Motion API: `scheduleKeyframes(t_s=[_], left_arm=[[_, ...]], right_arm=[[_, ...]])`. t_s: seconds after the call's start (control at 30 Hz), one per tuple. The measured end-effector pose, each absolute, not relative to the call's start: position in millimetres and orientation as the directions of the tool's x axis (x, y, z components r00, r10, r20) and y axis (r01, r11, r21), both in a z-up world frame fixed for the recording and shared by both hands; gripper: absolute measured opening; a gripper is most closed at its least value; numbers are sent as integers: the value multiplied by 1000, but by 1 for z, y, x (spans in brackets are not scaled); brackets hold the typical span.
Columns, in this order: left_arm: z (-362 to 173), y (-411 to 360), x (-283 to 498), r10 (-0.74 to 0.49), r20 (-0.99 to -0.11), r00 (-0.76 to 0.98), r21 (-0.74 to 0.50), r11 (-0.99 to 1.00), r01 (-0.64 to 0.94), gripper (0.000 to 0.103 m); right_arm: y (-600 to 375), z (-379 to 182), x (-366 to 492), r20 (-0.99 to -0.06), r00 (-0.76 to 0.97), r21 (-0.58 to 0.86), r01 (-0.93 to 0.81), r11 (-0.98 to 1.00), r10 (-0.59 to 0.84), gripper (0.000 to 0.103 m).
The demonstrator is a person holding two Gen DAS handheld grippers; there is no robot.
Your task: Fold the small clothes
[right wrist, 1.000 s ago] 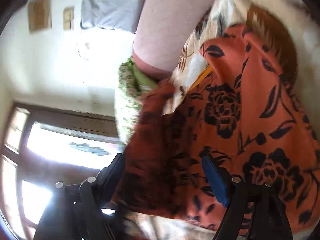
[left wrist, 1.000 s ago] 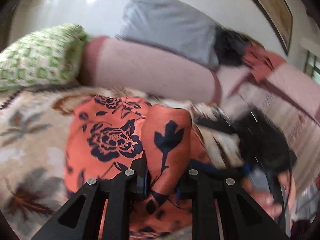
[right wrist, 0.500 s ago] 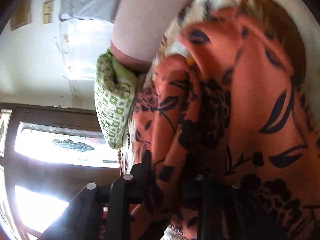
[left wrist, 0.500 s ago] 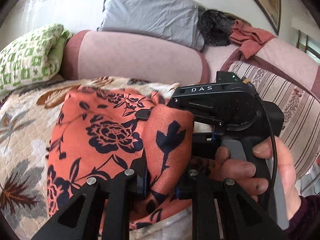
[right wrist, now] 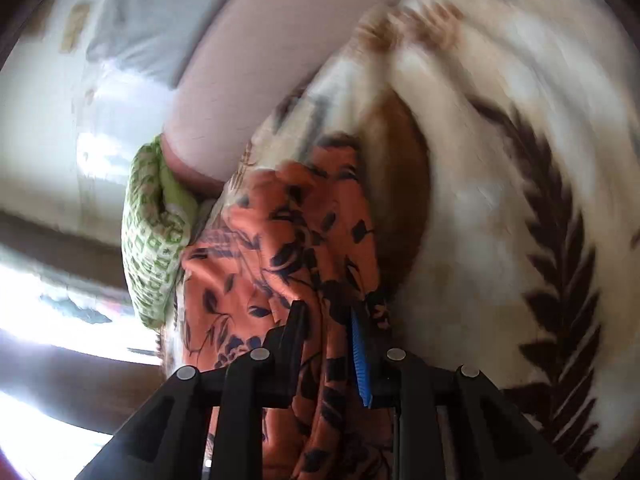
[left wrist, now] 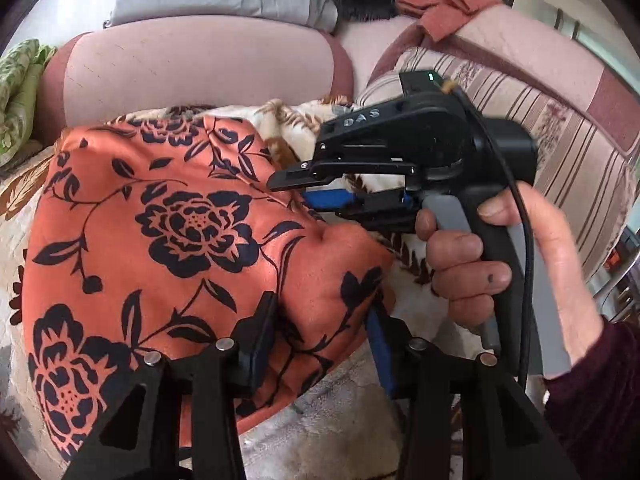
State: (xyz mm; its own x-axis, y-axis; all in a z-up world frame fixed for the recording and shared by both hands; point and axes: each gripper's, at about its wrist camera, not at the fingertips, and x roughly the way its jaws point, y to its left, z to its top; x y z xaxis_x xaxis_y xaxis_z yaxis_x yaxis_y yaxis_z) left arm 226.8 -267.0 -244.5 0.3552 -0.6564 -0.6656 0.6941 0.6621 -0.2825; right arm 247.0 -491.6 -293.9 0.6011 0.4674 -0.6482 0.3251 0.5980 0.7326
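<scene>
Lettering "DAS" marks the right claw [left wrist: 320,188] gripping orange floral cloth [left wrist: 160,240], which sits between the left claw's [left wrist: 320,344] just-widened jaws.

Both cams sit right up close over the orange cloth [left wrist: 168,240] [right wrist: 280,264], angled down toward the sofa back [left wrist: 200,68] [right wrist: 280,60] they share.

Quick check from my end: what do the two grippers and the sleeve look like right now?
Both grippers are black, with silver screws and blue pads on the fingers. The right gripper has a pistol handle with a grey trigger, white letters "DAS", a small green light and a black cable. The sleeve is dark maroon.
</scene>
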Motion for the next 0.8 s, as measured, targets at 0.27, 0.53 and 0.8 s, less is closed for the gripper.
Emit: scheduleKeyframes(t_s=[0.27,0.53,0.8], left_arm=[[-192,-210,228,-724,-545,422,-266,627,733,65],[-222,-133,282,-563,-625,541,-311,815,489,65],[-256,-157,290,-467,-715,520,-199,849,489,66]], right_arm=[[-488,-281,255,-531,662,823,253,509,530,78],[-493,-277,301,-507,660,825,184,535,555,77],[-469,-280,345,-672,568,653,155,741,474,21]])
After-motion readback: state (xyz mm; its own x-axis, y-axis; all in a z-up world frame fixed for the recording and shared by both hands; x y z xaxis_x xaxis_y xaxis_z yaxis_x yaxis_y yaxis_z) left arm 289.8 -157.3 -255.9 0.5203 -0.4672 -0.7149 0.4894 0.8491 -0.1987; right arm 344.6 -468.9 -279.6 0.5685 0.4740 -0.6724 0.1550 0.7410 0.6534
